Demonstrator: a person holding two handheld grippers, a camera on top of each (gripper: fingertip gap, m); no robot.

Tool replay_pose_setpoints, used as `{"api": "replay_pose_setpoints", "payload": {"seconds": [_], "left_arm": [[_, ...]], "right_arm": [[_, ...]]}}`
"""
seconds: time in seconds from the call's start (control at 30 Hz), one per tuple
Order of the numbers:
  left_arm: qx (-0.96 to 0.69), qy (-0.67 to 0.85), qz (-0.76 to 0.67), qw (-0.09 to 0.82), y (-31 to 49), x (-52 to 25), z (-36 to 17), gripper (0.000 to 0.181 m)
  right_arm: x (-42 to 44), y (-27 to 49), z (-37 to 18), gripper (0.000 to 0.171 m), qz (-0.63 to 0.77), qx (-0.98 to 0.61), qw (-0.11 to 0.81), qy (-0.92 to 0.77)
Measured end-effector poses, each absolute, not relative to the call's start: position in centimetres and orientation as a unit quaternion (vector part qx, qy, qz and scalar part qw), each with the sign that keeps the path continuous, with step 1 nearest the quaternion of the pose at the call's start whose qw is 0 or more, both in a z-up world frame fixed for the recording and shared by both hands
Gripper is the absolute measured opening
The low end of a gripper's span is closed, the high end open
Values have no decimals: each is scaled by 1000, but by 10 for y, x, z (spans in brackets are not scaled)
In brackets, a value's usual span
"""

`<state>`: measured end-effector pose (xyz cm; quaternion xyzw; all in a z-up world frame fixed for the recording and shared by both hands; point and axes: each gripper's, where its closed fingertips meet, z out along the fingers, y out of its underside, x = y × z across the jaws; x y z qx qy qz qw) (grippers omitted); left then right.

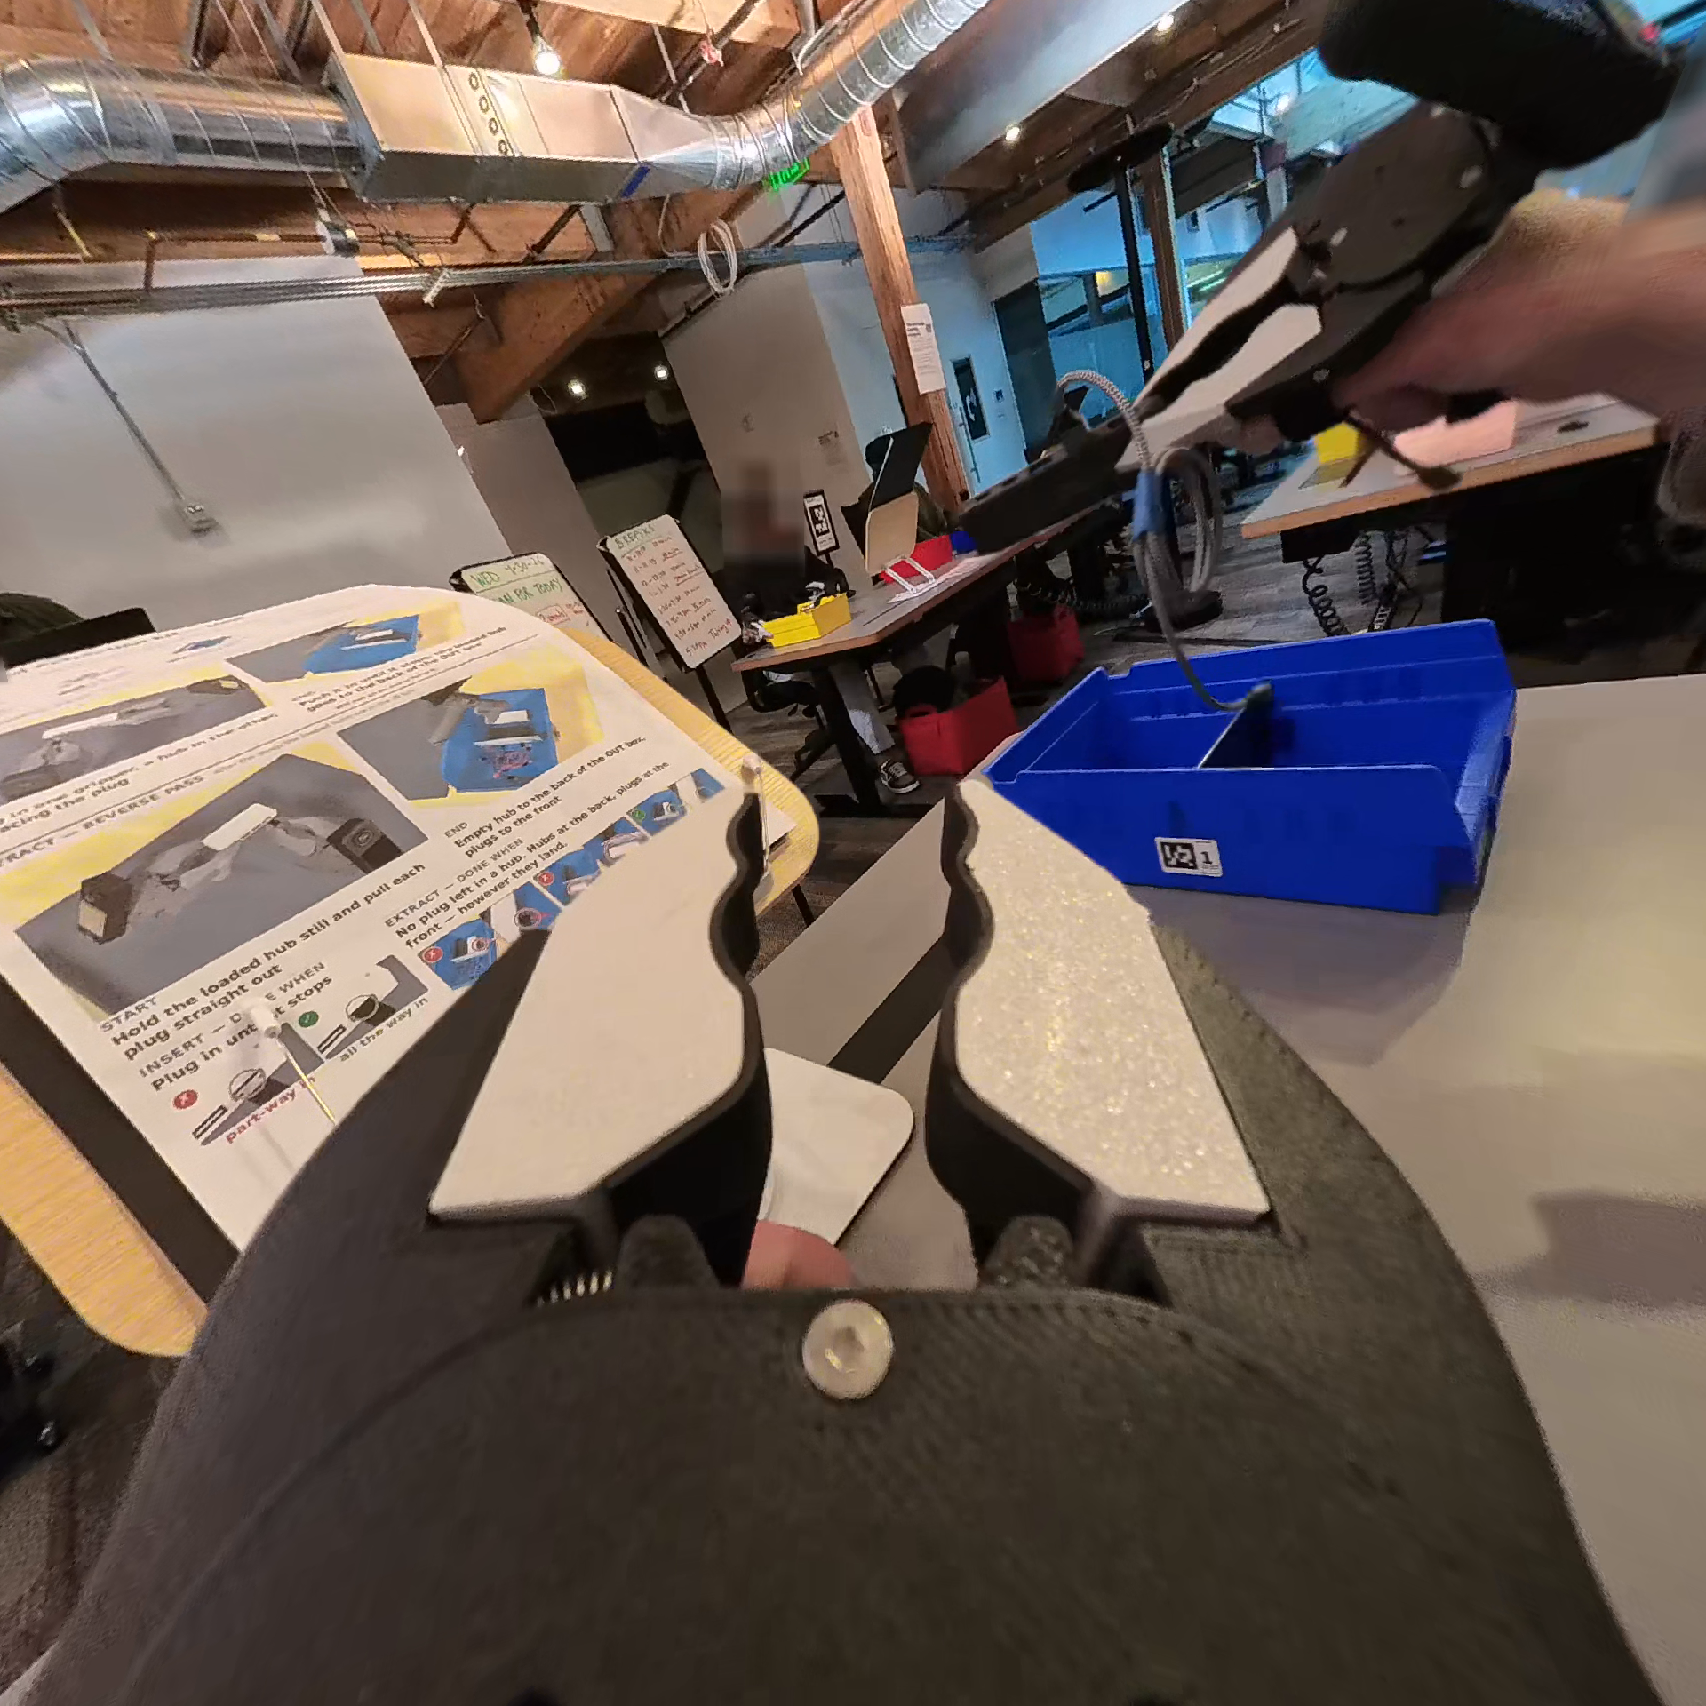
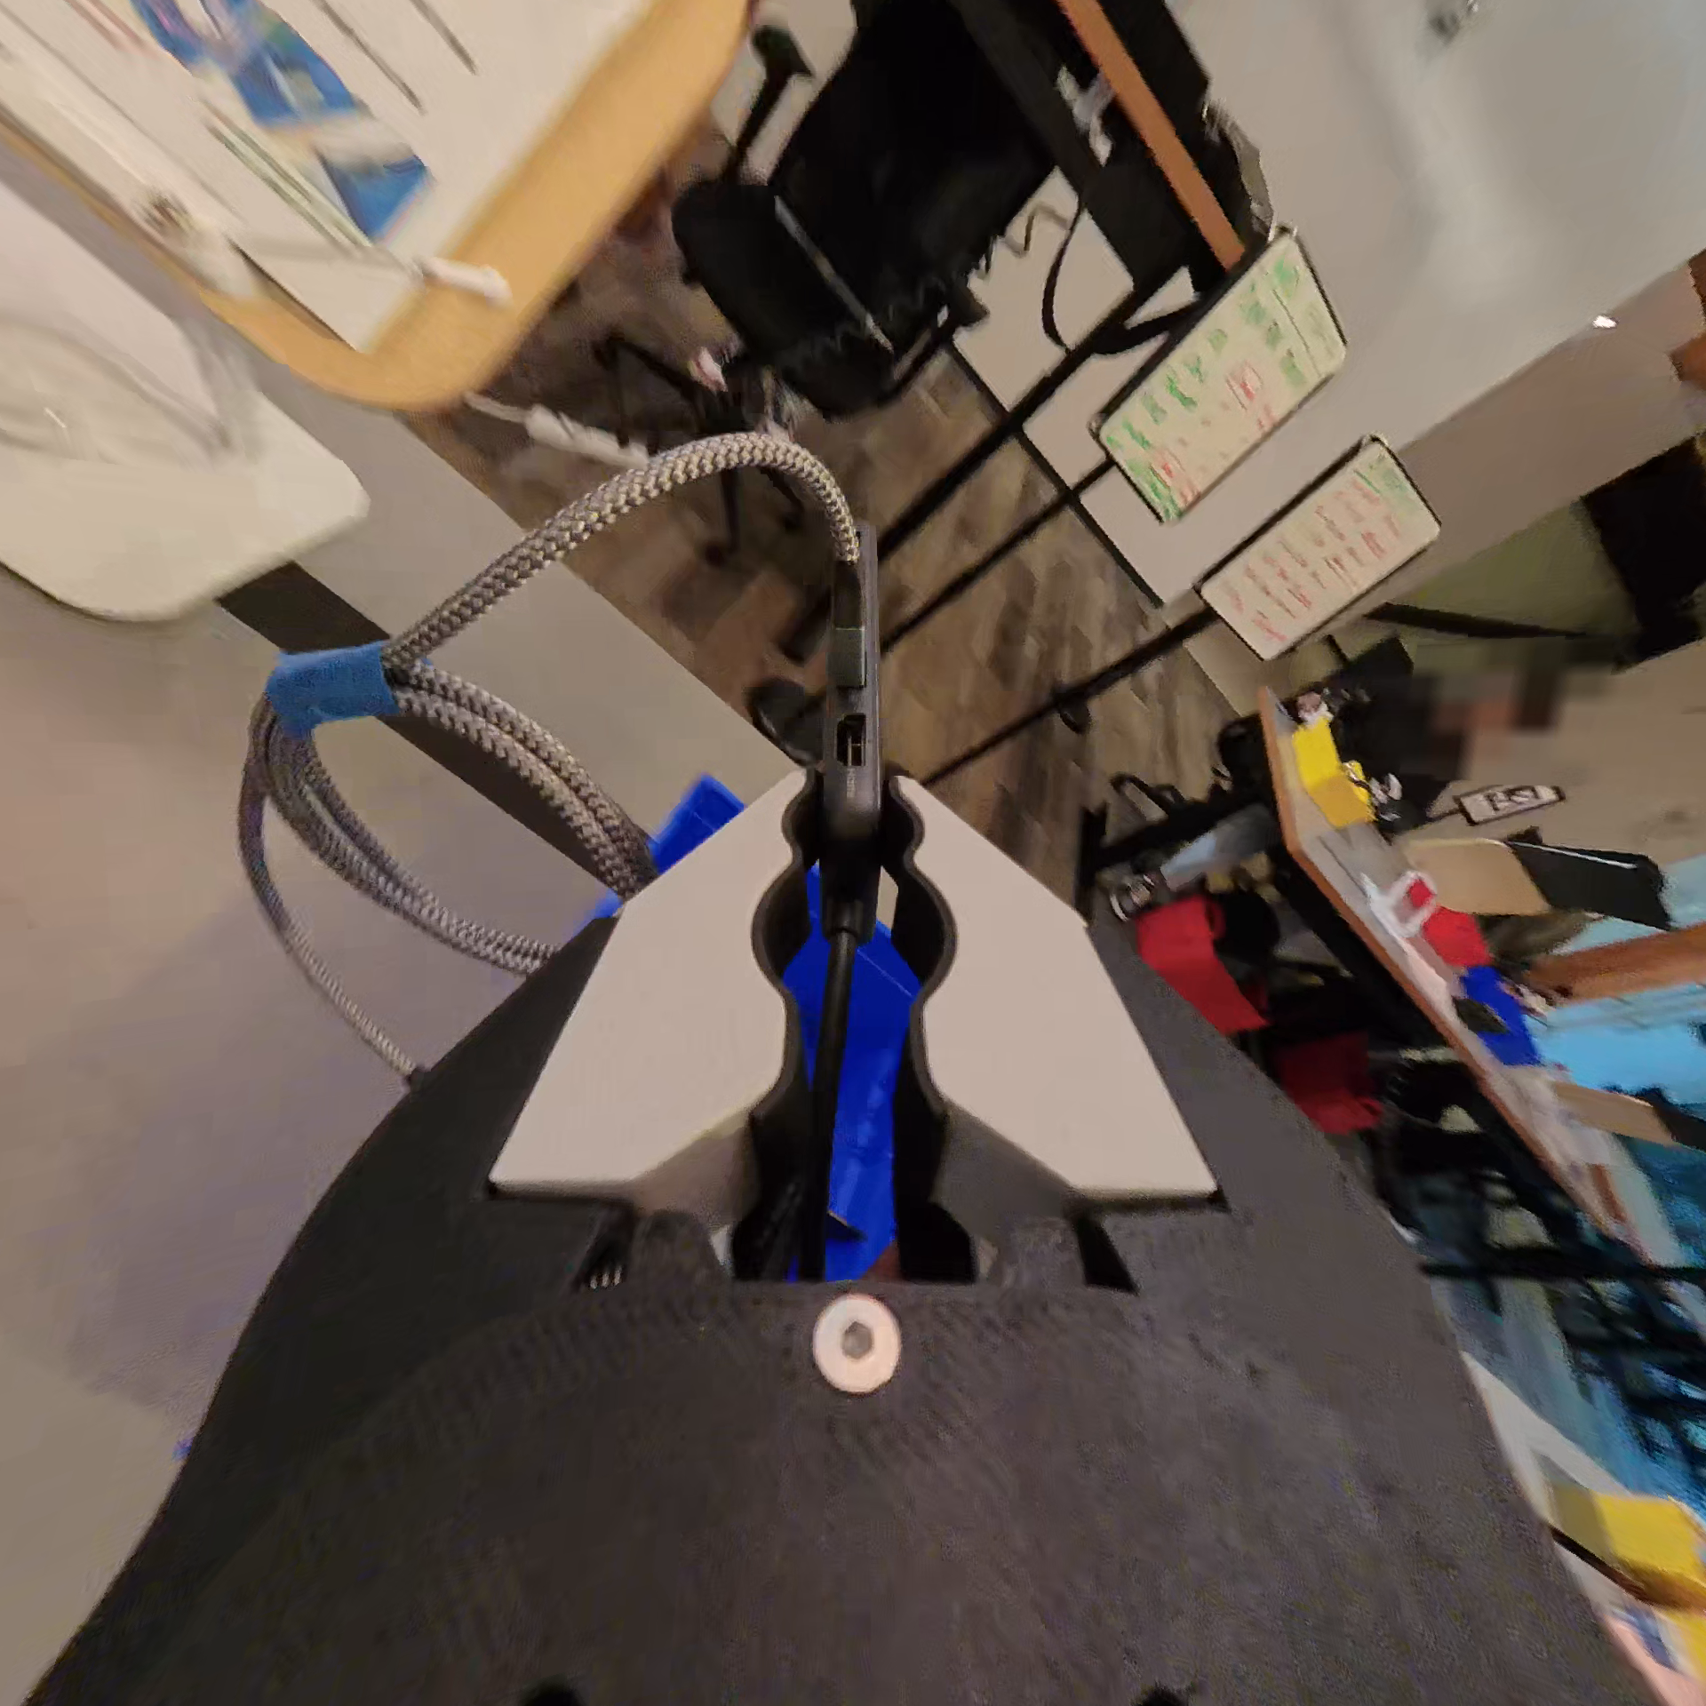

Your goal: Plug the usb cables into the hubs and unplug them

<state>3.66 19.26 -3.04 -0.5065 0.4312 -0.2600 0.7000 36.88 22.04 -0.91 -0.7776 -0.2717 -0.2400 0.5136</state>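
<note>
My right gripper [image 2: 851,794] is shut on a slim dark USB hub [image 2: 849,729] that sticks out past its fingertips. A grey braided USB cable [image 2: 591,498] is plugged into the hub's far end and loops back, bound with blue tape [image 2: 323,688]. The left wrist view shows that right gripper [image 1: 1145,415] raised at the upper right, with the cable [image 1: 1168,591] hanging from it and its dark loose end [image 1: 1251,700] down in the blue bin [image 1: 1292,812]. My left gripper [image 1: 854,812] is open and empty, low over the grey table's [image 1: 1385,1062] left edge.
A printed instruction sheet [image 1: 277,831] lies on a tilted wooden board to the left. A white flat base [image 1: 831,1145] sits under my left fingers. Beyond the table are other desks, whiteboards, yellow and red bins and a seated person. My right fingertips sit around 35 cm from my left ones.
</note>
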Motion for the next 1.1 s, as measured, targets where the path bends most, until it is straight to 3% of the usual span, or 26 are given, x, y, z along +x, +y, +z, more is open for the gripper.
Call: {"api": "replay_pose_setpoints", "payload": {"seconds": [0.2, 0.6, 0.87, 1.1], "left_arm": [[-521, 433, -255, 689, 204, 38, -43, 37], [-535, 441, -244, 678, 214, 40, -59, 37], [-540, 447, -239, 672, 219, 41, -66, 37], [-541, 452, -234, 669, 221, 40, -69, 37]], "right_arm": [[453, 236, -14, 10, -335, -815, 383, -276], [512, 252, -104, 10, -434, -834, 147, -308], [483, 221, -155, 10, -310, -813, -55, -490], [445, 222, -176, 9, -137, -849, -67, -506]]}}
